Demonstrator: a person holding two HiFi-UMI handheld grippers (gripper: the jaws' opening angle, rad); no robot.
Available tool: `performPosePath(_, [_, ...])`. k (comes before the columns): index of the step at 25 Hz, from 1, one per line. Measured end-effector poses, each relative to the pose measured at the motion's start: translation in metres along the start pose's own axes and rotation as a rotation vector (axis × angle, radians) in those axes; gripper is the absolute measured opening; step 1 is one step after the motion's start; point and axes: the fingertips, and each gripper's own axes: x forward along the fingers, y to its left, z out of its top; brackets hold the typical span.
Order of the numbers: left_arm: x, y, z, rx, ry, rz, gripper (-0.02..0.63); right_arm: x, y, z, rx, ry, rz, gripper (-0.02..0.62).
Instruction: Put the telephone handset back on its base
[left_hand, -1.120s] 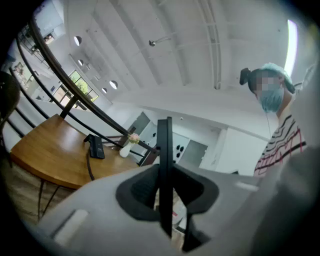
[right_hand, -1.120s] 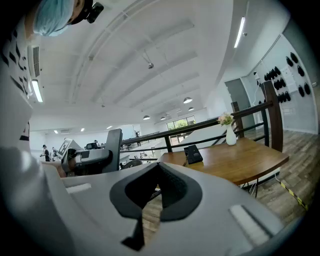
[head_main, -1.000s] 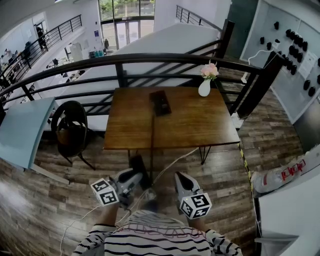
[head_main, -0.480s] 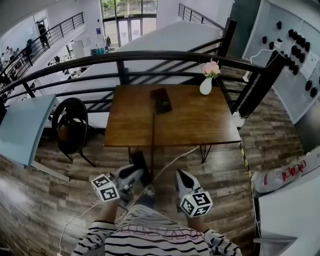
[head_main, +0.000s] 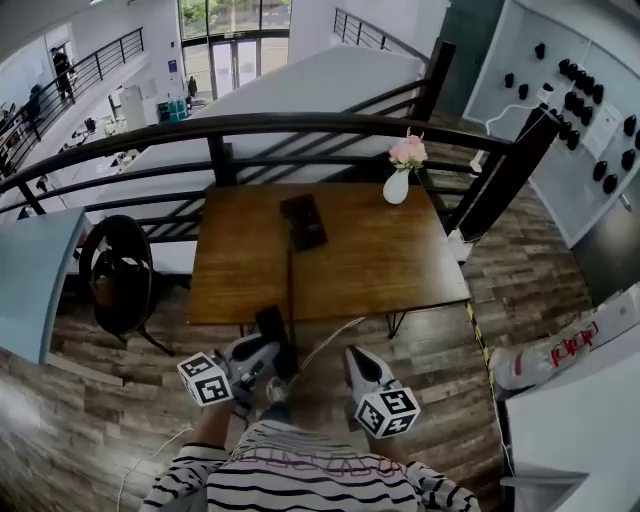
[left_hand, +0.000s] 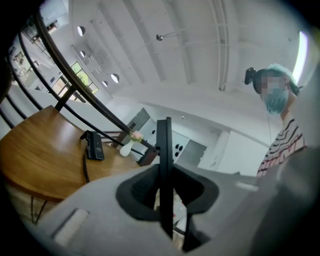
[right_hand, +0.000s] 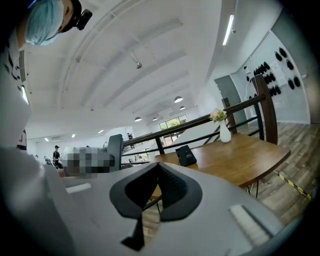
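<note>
Left gripper (head_main: 262, 358): low in the head view, jaws closed on the black telephone handset (head_main: 271, 328). Its own view shows the handset edge-on and upright between the pads.

Right gripper (head_main: 357, 358): just beside the left one, jaws brought together at the tips with nothing in them.

Base (head_main: 303, 221): 1 black unit at the far middle of the wooden table (head_main: 370, 260), near the railing (head_main: 300, 124) and well apart from the handset.

Cord (head_main: 291, 280): 1 dark line from the base across the table top to the near edge, toward the handset.

Between the 2 grippers and the base we find only the near half of the table top, with the cord lying on it.

Vase (head_main: 397, 186): 1 white vase with pink flowers (head_main: 407, 152), upright near the far right corner of the table and apart from the base.

Chair (head_main: 118, 275): 1 dark round-backed chair on the plank floor (head_main: 440, 350), left of the table.

White cable (head_main: 335, 335): 1, trailing from under the near table edge toward us.

White bag (head_main: 555, 355): 1 with red print, at the right edge.

Wall panel (head_main: 590, 110): white, hung with small black pieces we cannot identify, at far right.
</note>
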Motion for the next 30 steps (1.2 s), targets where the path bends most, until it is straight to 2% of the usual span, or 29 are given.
performPosePath(8, [0.044,0.082,0.061,-0.033,0.020,-0.040,0.074,0.104,-0.028,0.042,-0.001,-0.006,-0.016,0.001])
performPosePath(16, [0.061,0.153,0.111,-0.083,0.037,-0.078,0.074,0.193,-0.034,0.066,0.010,-0.017,-0.040,0.000])
performPosePath(23, [0.069,0.194,0.137,-0.115,0.056,-0.117,0.074,0.234,-0.045,0.074,-0.002,-0.019,-0.117,0.000])
performPosePath(30, [0.091,0.225,0.149,-0.156,0.038,-0.110,0.074,0.256,-0.074,0.087,0.021,-0.021,-0.139,0.000])
